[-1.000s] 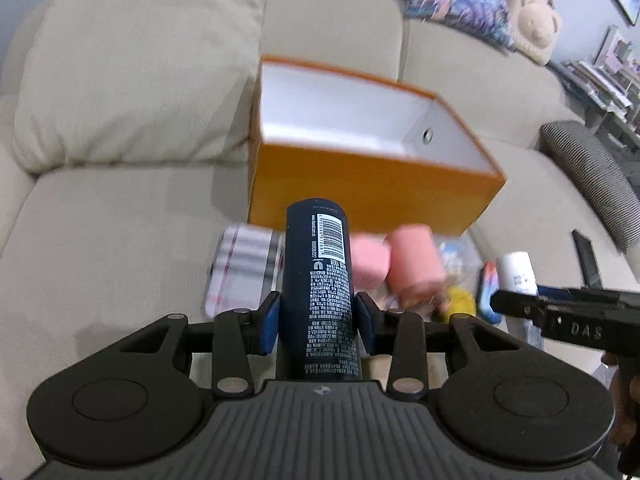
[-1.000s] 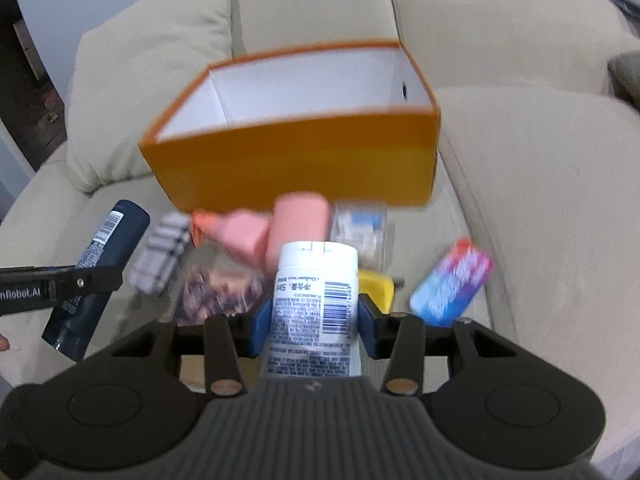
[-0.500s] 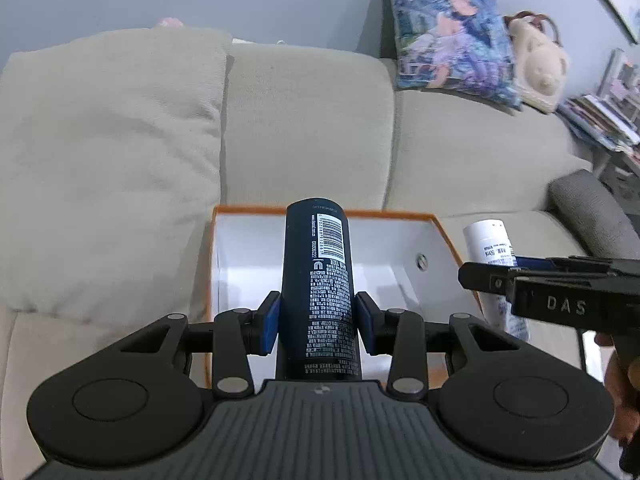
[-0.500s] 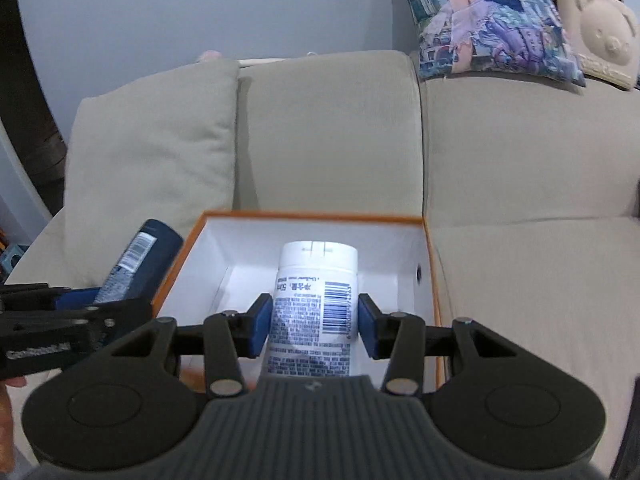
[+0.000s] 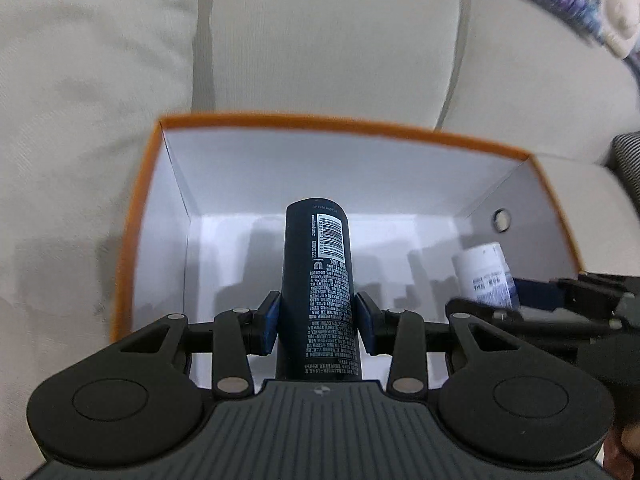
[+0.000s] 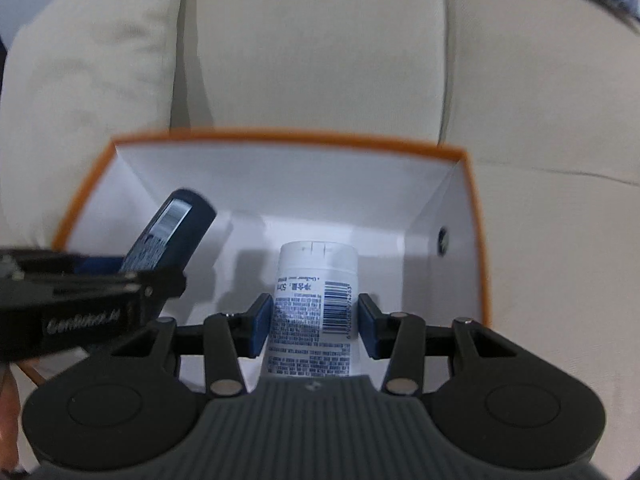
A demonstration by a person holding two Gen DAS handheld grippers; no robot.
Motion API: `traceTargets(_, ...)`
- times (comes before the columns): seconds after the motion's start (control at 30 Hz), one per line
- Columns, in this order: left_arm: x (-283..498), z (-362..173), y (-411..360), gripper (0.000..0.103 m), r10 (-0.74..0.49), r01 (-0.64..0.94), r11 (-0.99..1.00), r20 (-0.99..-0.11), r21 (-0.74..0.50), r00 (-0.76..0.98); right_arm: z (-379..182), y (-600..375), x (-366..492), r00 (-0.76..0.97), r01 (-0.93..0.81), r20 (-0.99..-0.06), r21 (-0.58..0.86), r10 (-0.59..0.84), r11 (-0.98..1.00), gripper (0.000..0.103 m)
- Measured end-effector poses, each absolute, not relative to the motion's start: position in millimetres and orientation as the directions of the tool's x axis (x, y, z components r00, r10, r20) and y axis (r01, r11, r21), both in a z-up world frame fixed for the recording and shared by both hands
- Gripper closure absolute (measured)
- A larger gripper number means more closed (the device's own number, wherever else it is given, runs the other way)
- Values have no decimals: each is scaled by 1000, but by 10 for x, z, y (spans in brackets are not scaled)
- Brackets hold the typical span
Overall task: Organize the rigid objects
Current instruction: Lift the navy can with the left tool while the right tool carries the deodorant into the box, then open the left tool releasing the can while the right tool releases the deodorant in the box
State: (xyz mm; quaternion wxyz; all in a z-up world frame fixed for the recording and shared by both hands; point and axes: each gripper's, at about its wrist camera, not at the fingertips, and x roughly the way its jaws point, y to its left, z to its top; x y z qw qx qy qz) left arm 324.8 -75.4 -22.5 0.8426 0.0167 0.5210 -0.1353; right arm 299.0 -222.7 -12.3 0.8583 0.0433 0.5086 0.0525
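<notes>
My left gripper [image 5: 318, 322] is shut on a dark navy bottle [image 5: 318, 280] with a barcode label, held tip-down over the white inside of an orange box [image 5: 168, 216]. My right gripper [image 6: 314, 326] is shut on a white bottle [image 6: 314, 300] with a barcode, also pointing down into the orange box [image 6: 476, 248]. In the left wrist view the white bottle [image 5: 486, 274] and the right gripper show at the right. In the right wrist view the navy bottle [image 6: 172, 236] leans in from the left. The box floor looks bare.
The box sits on a beige sofa seat, with back cushions [image 5: 332, 36] behind it and a loose beige pillow [image 5: 80, 60] to its left. A patterned cushion [image 5: 560, 4] and a striped grey one [image 5: 628, 160] lie at the right.
Both grippers moved forward from above the pile of items to over the box, then tipped downward and closer, so the bottles now reach inside the box. Both grips stayed shut.
</notes>
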Motion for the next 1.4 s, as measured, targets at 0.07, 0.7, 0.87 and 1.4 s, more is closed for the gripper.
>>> traceTargets(0.07,3290,-311,-774,58,-195,250,963,-893,-98,405,-218,-2196,3033,445,-64,-886,119,135,991,56)
traceTargets(0.7,3485,-700,-872,59,-133,255,965,-946,-56,295,-594,-2020,3239,264,-133,-956,95,128,987,56)
traceTargets(0.87,3493,-765,-880,59,-119,247,968,-954,-49,275,-669,-1999,3233,215,-127,-968,101,127,987,56)
traceTargets(1.4,3534,-873,-993,59,-97,259,965,-964,-30,247,-752,-2016,3281,188,-88,-975,103,118,991,55)
